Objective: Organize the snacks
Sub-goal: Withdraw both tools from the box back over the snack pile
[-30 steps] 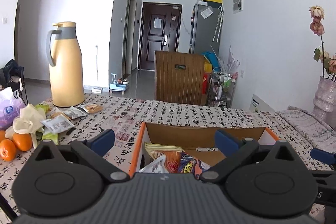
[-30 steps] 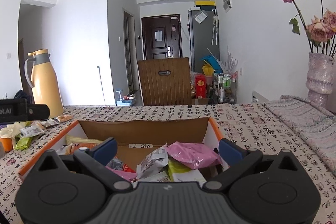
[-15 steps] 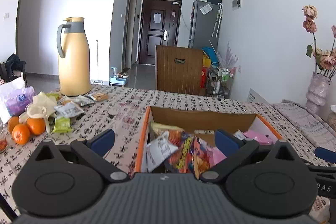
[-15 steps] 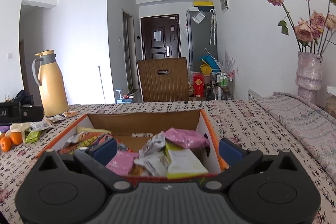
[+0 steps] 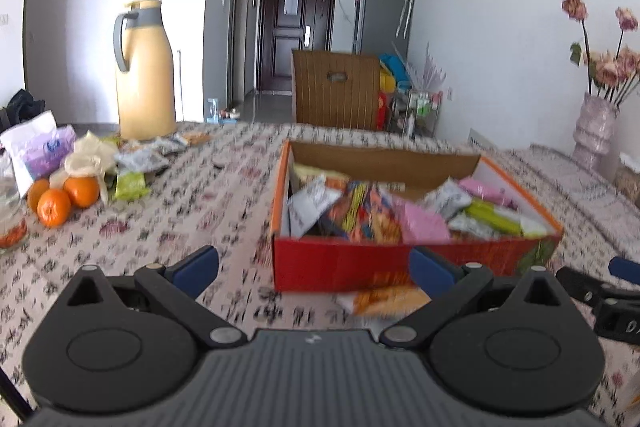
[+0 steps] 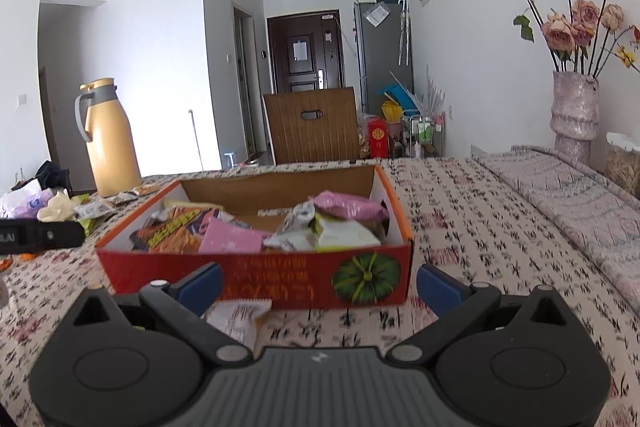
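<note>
An open red cardboard box [image 6: 256,273] sits on the patterned tablecloth [image 6: 460,227], filled with loose snack packets [image 6: 328,231] — pink, green, orange and silver. The left gripper [image 5: 314,269] hovers in front of the box's near wall with its blue-padded jaws spread wide and nothing between them; the right gripper [image 6: 318,285] hangs likewise before the box, jaws apart and empty. One orange-and-white packet [image 5: 384,301] lies flat on the cloth just outside the near wall, beside the box rather than in it. To the left of the box, well apart — a yellow thermos [image 5: 144,71], three oranges [image 5: 64,197] and a scatter of further packets [image 5: 138,163]. A vase of dried roses [image 6: 574,111] stands at the table's far right.
</note>
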The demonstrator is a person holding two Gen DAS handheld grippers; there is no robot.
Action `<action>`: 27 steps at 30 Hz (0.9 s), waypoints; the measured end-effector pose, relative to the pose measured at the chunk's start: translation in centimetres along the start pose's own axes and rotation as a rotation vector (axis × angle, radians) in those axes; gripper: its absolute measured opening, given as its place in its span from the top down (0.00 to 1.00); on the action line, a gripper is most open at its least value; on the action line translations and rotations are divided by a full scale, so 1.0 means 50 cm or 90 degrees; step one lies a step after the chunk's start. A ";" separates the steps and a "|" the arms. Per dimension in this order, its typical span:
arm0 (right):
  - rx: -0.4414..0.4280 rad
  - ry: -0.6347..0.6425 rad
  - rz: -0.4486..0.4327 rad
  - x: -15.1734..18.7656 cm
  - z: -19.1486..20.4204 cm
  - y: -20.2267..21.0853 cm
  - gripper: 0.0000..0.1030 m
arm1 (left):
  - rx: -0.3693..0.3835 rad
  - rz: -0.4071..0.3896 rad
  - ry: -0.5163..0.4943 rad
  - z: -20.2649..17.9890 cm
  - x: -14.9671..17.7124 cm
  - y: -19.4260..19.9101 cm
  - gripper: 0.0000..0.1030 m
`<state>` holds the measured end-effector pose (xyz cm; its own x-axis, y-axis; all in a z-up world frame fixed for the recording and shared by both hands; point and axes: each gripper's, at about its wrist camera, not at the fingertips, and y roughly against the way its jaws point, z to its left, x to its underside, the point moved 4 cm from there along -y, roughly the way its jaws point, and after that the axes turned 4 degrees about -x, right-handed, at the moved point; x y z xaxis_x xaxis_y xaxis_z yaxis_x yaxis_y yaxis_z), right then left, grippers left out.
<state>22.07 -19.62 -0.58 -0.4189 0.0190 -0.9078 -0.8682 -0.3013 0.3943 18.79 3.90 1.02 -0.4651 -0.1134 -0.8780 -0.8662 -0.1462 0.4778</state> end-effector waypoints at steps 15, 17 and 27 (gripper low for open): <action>0.023 -0.020 0.061 0.087 -0.021 0.034 0.00 | 0.010 0.078 0.003 0.033 0.099 -0.002 0.00; 0.024 -0.017 0.063 0.088 -0.018 0.033 0.00 | 0.006 0.080 0.002 0.033 0.100 -0.003 0.00; 0.022 -0.023 0.067 0.094 -0.024 0.030 0.00 | -0.002 0.109 -0.004 0.018 0.104 -0.024 0.00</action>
<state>19.12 -21.10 -4.42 -0.5175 0.0228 -0.8554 -0.8271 -0.2698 0.4931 17.25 4.37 -4.14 -0.6067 -0.1302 -0.7842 -0.7740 -0.1280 0.6201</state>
